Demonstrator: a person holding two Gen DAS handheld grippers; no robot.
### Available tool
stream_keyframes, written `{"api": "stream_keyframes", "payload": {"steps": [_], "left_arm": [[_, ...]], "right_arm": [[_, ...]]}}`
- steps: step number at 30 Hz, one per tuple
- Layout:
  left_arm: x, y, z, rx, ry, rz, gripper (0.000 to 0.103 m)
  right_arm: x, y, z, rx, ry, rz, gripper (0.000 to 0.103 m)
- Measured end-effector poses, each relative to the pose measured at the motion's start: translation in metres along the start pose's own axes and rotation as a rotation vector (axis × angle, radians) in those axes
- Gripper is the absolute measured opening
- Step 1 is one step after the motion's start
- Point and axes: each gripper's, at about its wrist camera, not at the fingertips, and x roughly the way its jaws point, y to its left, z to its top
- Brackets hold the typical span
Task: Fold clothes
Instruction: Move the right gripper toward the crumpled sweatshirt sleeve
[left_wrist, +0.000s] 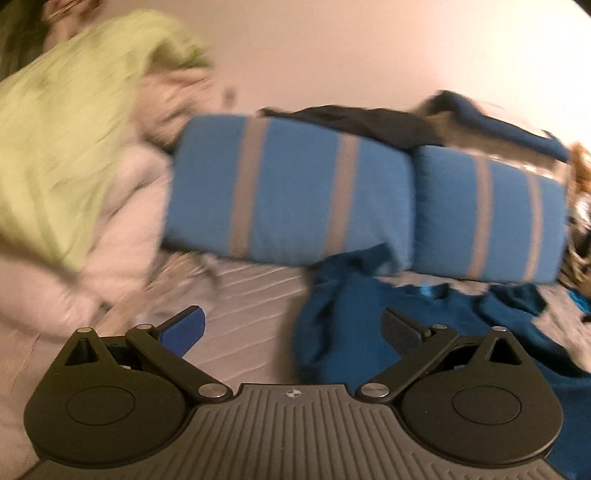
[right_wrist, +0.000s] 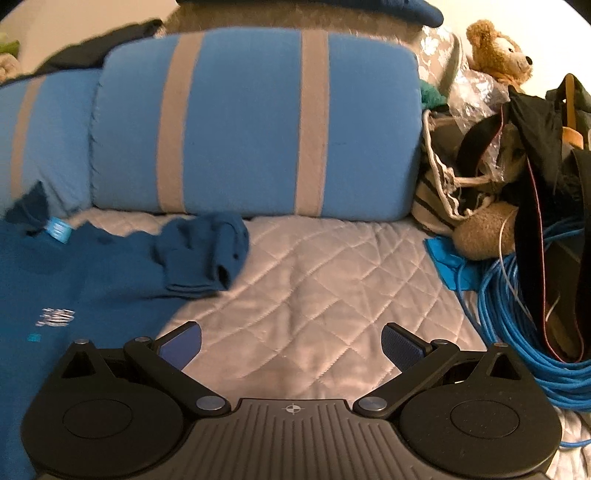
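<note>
A dark teal sweater (right_wrist: 85, 280) lies spread on the quilted bed cover (right_wrist: 314, 280), its sleeve cuff (right_wrist: 207, 254) bunched toward the pillows. In the left wrist view the same sweater (left_wrist: 354, 321) lies crumpled ahead and to the right. My left gripper (left_wrist: 293, 326) is open, with nothing between its fingers, above the edge of the sweater. My right gripper (right_wrist: 291, 341) is open and empty over bare quilt, just right of the sweater. The left wrist view is blurred.
Two blue pillows with grey stripes (right_wrist: 255, 122) (left_wrist: 291, 188) line the back of the bed. Light green and pale cloth (left_wrist: 66, 140) is heaped on the left. A teddy bear (right_wrist: 498, 51), bags (right_wrist: 480, 166) and a coiled blue cable (right_wrist: 524, 332) crowd the right edge.
</note>
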Motion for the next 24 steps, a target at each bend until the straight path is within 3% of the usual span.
{"api": "stream_keyframes", "payload": {"steps": [4, 9, 12, 18, 24], "left_arm": [[-0.003, -0.034, 0.004, 0.059, -0.023, -0.080, 0.103], [-0.001, -0.067, -0.003, 0.034, 0.014, -0.214, 0.103], [0.001, -0.094, -0.012, 0.083, 0.035, -0.217, 0.103], [0.001, -0.133, -0.038, 0.120, 0.031, -0.162, 0.103], [0.013, -0.132, -0.058, 0.074, 0.053, -0.137, 0.103]], "right_arm": [[-0.019, -0.003, 0.000, 0.011, -0.022, 0.046, 0.103], [-0.031, -0.014, -0.007, 0.020, -0.015, 0.110, 0.103], [-0.034, -0.016, -0.010, -0.010, -0.009, 0.175, 0.103], [-0.024, -0.004, -0.003, -0.091, -0.015, 0.208, 0.102], [-0.005, 0.016, 0.010, -0.178, -0.036, 0.220, 0.098]]}}
